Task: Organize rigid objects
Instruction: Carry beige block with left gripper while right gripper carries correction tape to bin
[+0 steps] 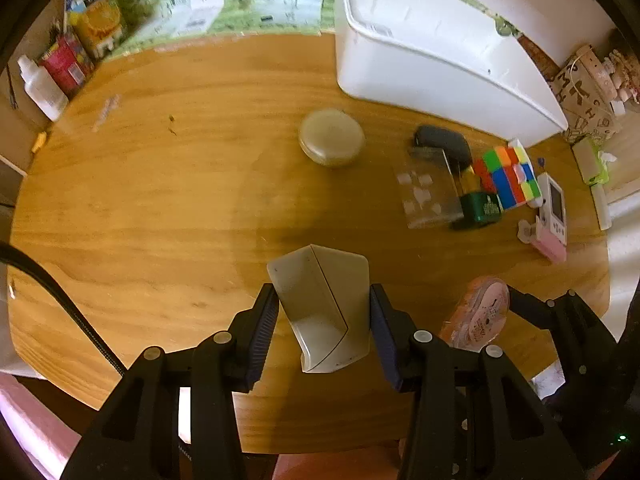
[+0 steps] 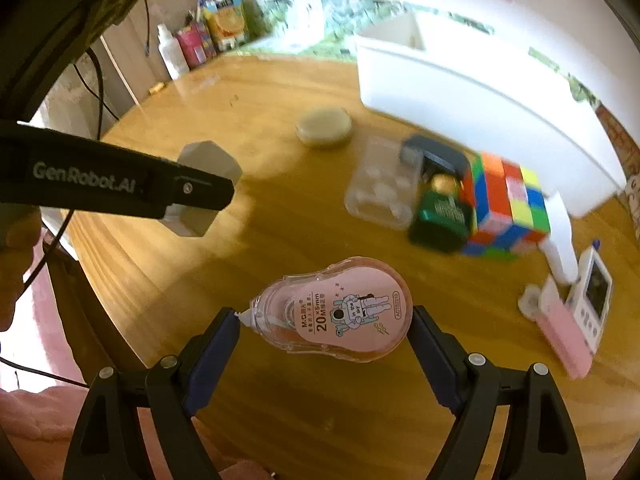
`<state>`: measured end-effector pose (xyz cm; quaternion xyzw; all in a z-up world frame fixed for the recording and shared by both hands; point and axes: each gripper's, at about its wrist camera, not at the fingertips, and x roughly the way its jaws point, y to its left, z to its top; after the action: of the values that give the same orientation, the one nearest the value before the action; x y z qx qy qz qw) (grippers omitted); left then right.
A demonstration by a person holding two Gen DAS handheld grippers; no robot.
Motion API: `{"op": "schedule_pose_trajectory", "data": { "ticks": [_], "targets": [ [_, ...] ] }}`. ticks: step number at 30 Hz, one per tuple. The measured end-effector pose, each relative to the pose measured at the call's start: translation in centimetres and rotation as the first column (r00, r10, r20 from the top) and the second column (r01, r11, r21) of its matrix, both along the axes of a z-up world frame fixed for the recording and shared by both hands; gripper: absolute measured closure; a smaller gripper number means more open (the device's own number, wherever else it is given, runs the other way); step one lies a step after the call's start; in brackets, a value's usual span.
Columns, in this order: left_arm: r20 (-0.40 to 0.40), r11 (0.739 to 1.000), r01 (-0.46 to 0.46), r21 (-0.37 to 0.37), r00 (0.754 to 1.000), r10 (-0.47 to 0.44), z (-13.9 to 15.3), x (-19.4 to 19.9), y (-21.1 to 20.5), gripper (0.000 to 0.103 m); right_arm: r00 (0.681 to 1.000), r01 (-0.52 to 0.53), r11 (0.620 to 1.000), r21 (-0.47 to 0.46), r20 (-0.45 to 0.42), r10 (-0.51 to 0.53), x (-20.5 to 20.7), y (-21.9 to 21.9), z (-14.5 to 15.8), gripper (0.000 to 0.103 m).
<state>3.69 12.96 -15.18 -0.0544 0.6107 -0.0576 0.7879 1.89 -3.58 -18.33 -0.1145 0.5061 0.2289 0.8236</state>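
Overhead, the left gripper (image 1: 324, 320) fingers are pinching a grey-white angular block (image 1: 322, 308) above the tabletop (image 1: 160, 200), its long axis pointing away. Beside it, the right gripper (image 2: 326, 336) fingers are clamping a pink correction-tape dispenser (image 2: 340, 312) lengthwise, nib pointing left.

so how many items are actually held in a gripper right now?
2. A grey angular block sits clamped in the left gripper; a pink correction tape dispenser is held in the right gripper. Everything else visible lies on the wooden table.
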Motion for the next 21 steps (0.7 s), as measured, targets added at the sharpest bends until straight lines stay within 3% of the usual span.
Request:
{"op": "schedule_pose_trajectory", "data": {
  "ticks": [11, 21],
  "targets": [
    [0.133, 0.999, -0.001, 0.046, 0.991, -0.006, 3.9, 3.6, -0.8, 0.054, 0.989, -0.018, 0.999, 0.038, 0.144, 0.012, 1.5, 1.1, 4.7, 0.018],
    [0.266, 0.999, -0.004, 0.05, 0.964, -0.01, 7.8, 7.0, -1.0, 0.054, 0.965, -0.031, 0.997, 0.069, 0.263, 0.012, 4.8, 0.9, 8.2, 0.018]
  ]
}}
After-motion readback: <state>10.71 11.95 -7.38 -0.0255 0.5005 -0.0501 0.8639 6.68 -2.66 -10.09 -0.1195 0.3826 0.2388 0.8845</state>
